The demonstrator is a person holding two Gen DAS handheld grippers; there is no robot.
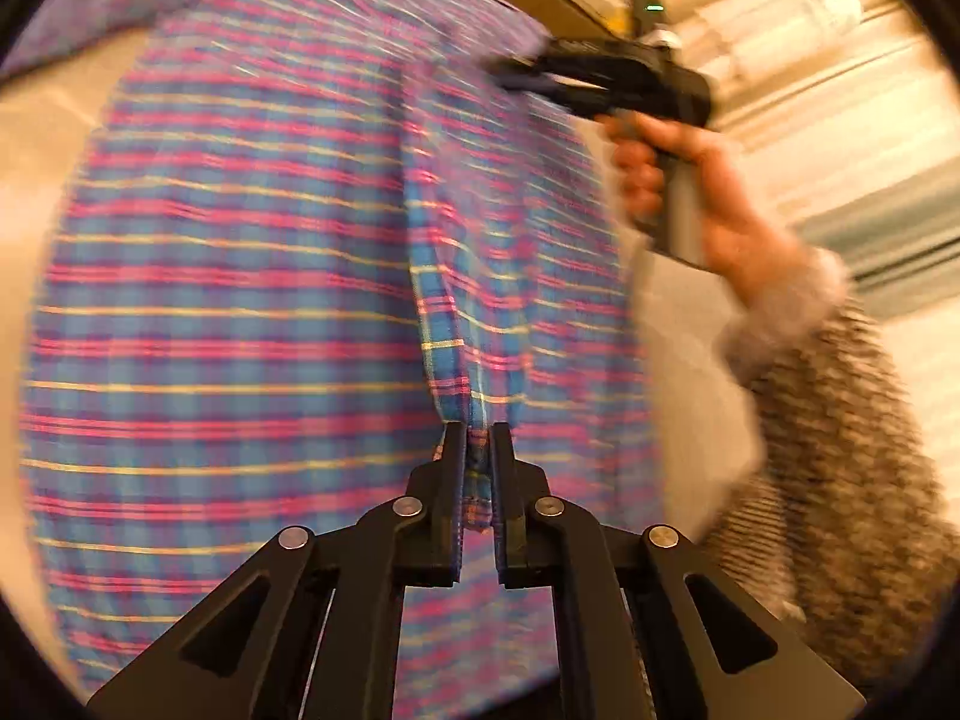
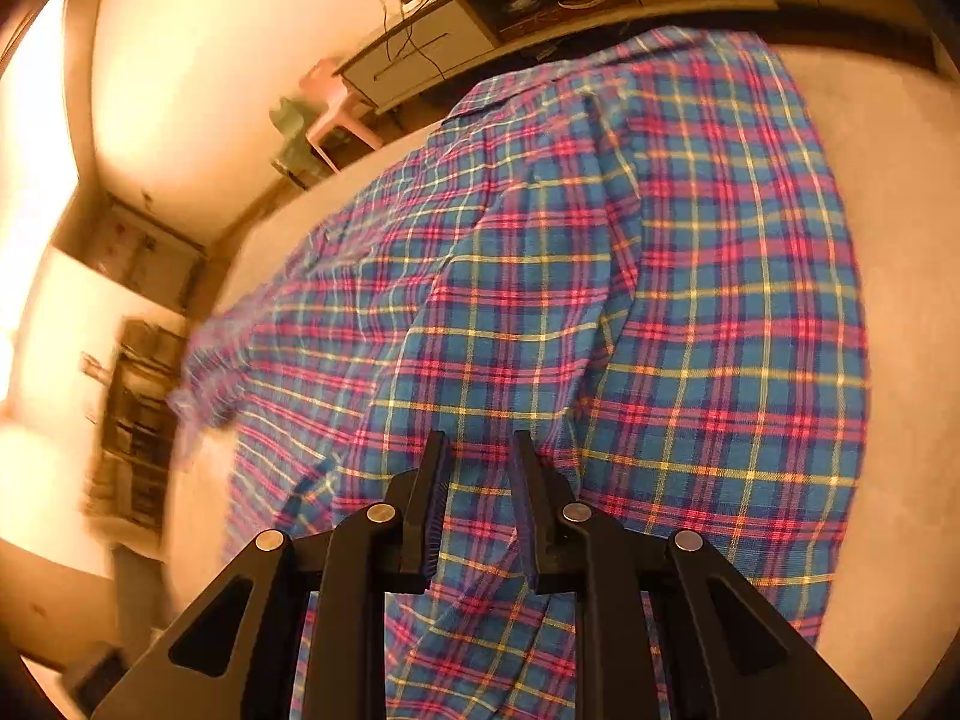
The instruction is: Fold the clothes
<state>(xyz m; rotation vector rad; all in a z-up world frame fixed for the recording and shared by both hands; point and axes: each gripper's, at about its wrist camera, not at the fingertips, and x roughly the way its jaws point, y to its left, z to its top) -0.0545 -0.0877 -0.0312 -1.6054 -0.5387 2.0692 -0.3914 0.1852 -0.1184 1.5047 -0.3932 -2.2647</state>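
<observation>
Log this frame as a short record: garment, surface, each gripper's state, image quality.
garment: blue, pink and yellow plaid shirt, spread out, partly lifted into a fold
surface: pale beige, flat surface under the shirt
left gripper: shut on a pinched ridge of the shirt
right gripper: jaws apart, cloth showing between them, no clear pinch
right hand: holding its gripper's handle, at the shirt's far edge in the left wrist view
image quality: motion blur, heavier in the left wrist view
</observation>
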